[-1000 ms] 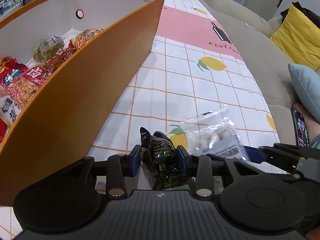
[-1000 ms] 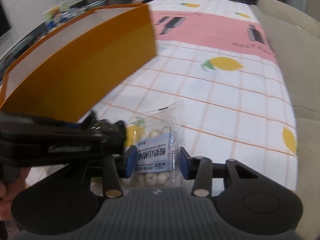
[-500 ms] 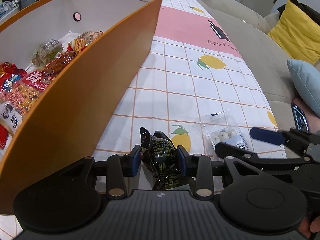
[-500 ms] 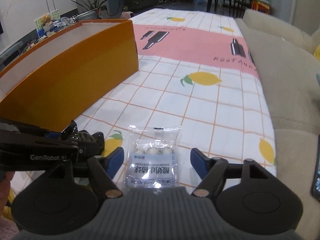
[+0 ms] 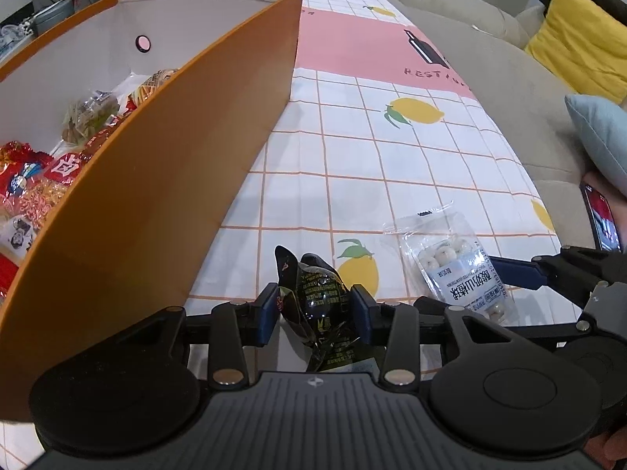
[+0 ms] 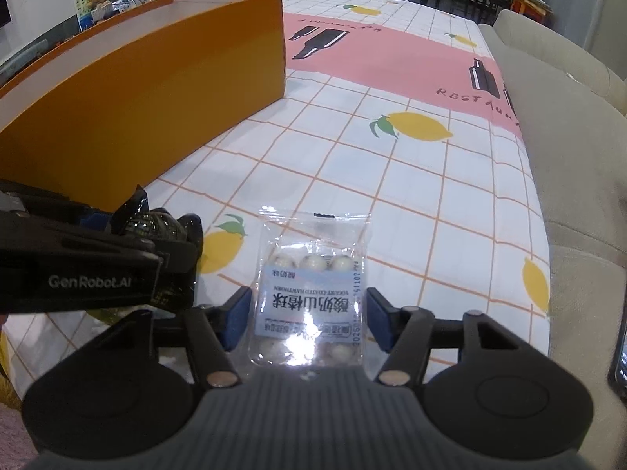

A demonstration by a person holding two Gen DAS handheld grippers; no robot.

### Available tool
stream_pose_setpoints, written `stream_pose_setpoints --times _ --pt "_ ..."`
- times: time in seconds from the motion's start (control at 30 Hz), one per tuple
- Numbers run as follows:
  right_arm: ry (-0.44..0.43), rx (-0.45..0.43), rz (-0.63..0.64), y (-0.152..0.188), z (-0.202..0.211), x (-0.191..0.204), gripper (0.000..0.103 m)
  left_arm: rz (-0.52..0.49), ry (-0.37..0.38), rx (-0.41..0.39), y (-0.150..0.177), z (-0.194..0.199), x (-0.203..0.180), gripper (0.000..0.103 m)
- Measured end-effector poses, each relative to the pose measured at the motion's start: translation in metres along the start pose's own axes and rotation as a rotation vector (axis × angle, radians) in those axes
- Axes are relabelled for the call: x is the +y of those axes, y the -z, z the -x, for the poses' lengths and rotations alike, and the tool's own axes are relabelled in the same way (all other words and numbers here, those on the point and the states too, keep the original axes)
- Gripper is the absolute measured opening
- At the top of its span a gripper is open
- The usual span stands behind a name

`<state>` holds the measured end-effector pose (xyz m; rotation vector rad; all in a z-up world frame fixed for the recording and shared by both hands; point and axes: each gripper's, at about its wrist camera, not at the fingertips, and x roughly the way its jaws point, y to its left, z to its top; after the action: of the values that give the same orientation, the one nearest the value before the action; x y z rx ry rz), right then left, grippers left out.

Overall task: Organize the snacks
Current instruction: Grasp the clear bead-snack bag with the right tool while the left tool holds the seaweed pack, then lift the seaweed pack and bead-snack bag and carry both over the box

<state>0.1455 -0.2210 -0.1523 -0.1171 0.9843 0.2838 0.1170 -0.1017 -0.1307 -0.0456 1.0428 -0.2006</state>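
Note:
My left gripper (image 5: 315, 305) is shut on a black snack packet (image 5: 319, 305), held low over the tablecloth beside the orange box (image 5: 164, 180). The box holds several snack packets (image 5: 51, 156). A clear bag of white yogurt balls (image 6: 311, 293) lies flat on the tablecloth. My right gripper (image 6: 309, 313) straddles that bag, its blue pads close to the bag's edges with small gaps showing. The bag also shows in the left wrist view (image 5: 456, 262), and the black packet in the right wrist view (image 6: 156, 227).
The orange box (image 6: 149, 90) runs along the left of the lemon-print tablecloth (image 6: 392, 180). A beige sofa (image 5: 490, 62) with yellow and blue cushions lines the right edge. A phone (image 5: 601, 219) is at the far right.
My right gripper released the yogurt ball bag, opened wide and pulled back, then came forward and narrowed around it again. My left gripper kept hold of the black packet.

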Motion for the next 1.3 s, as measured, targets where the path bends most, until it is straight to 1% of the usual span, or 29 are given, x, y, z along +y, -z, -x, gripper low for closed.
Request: stream_pose_setpoints --times 0.1,0.27,0.3,0.33,0.37,0.5,0.7,0.77,0.83,0.87,1.03,1.17,1.23,1.3 --pt "0.004 0.003 0.005 0.0 0.0 0.0 0.059 -0.03 0.002 0.001 0.001 0.0 -0.002 0.053" --pt "0.008 0.008 0.005 0.0 0.0 0.001 0.06 -0.016 -0.017 -0.008 0.003 0.0 -0.004 0.053" --pt "0.008 0.007 0.006 0.0 0.0 0.001 0.059 -0.017 -0.017 -0.004 0.002 0.0 -0.004 0.052" --pt "0.01 0.006 0.008 0.0 0.0 0.002 0.059 -0.018 -0.011 0.003 0.001 0.0 -0.004 0.046" --pt "0.012 0.006 0.01 0.0 0.0 0.002 0.059 -0.016 -0.005 0.007 0.001 0.001 -0.004 0.043" --pt "0.026 0.007 0.016 -0.001 0.002 0.004 0.056 0.013 0.034 0.013 0.003 0.003 -0.001 0.043" --pt "0.052 -0.006 0.008 -0.001 0.014 0.006 0.055 0.023 0.075 -0.04 0.0 0.024 -0.003 0.043" --pt "0.063 -0.017 -0.004 -0.002 0.021 0.005 0.055 0.043 0.095 -0.042 -0.003 0.033 -0.002 0.043" --pt "0.065 -0.035 -0.028 -0.002 0.031 0.005 0.055 0.086 0.139 -0.033 -0.008 0.042 0.002 0.043" --pt "0.065 -0.046 -0.041 -0.002 0.037 0.006 0.055 0.091 0.151 -0.038 -0.01 0.048 0.003 0.043" --pt "0.076 -0.11 -0.047 -0.008 0.067 0.016 0.055 0.098 0.183 -0.084 -0.024 0.077 0.008 0.043" --pt "0.076 -0.172 -0.047 -0.023 0.091 0.026 0.055 0.089 0.2 -0.136 -0.039 0.103 0.016 0.043" --pt "0.068 -0.205 -0.054 -0.032 0.103 0.031 0.055 0.127 0.241 -0.146 -0.049 0.113 0.027 0.043" --pt "0.058 -0.233 -0.052 -0.044 0.112 0.037 0.055 0.143 0.253 -0.165 -0.057 0.125 0.038 0.043"
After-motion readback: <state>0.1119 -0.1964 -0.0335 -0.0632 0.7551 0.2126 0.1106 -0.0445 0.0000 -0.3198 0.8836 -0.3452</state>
